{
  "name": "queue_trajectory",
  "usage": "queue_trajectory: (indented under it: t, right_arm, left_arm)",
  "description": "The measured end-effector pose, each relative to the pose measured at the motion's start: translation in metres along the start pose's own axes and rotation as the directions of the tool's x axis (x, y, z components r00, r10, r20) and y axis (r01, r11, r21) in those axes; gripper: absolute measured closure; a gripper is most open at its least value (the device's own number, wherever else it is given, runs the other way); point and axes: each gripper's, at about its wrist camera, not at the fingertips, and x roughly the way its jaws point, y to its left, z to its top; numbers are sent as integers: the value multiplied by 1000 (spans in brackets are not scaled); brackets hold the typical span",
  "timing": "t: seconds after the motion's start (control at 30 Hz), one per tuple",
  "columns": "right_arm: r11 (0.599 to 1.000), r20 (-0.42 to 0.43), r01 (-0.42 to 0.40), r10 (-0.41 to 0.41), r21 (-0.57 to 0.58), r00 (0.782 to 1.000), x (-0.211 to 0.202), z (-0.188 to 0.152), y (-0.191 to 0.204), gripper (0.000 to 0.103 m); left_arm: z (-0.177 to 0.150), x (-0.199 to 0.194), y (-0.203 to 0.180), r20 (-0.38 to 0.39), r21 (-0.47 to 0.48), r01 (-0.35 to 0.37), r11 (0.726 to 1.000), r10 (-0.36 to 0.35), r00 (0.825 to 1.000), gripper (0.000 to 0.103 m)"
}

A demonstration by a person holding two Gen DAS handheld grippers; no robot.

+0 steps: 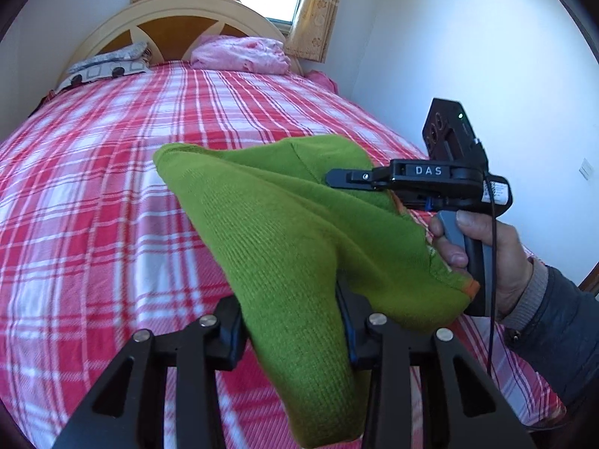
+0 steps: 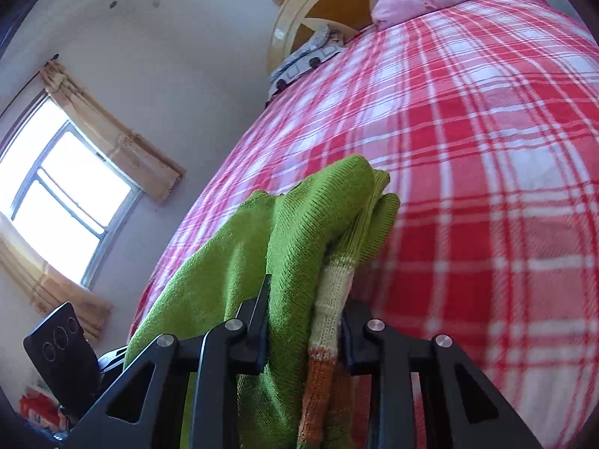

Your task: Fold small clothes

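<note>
A small green knit sweater (image 1: pixel 284 224) with cream and orange trim hangs in the air above the bed, held between both grippers. My left gripper (image 1: pixel 295 321) is shut on one part of it at the bottom of the left wrist view. My right gripper (image 1: pixel 337 179), held in a hand, is shut on the sweater's far edge to the right. In the right wrist view the right gripper (image 2: pixel 305 321) clamps bunched green fabric (image 2: pixel 299 224) and a striped cuff (image 2: pixel 329 307). The left gripper's body (image 2: pixel 60 351) shows at the lower left there.
The bed's red and white plaid cover (image 1: pixel 112 187) lies below. A pink pillow (image 1: pixel 243 54) and a patterned pillow (image 1: pixel 105 65) rest by the wooden headboard (image 1: pixel 176 18). A white wall (image 1: pixel 468 56) runs along the bed's right side. A curtained window (image 2: pixel 63 187) is on the other wall.
</note>
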Motion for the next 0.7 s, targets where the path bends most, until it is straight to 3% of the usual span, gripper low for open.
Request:
queue_trajectory:
  t: [0.33,0.7]
  right_arm:
    - [994,-32,-110,109,-24,993,29,-28,57,74]
    - [986,-78,-158,153,-63,985,60,-45,114,74]
  left_arm:
    - [-21,-50,24,37,-38,-60,998,61,997,62]
    - [-46,-90,51,64,-80,-114,990,119,991,62]
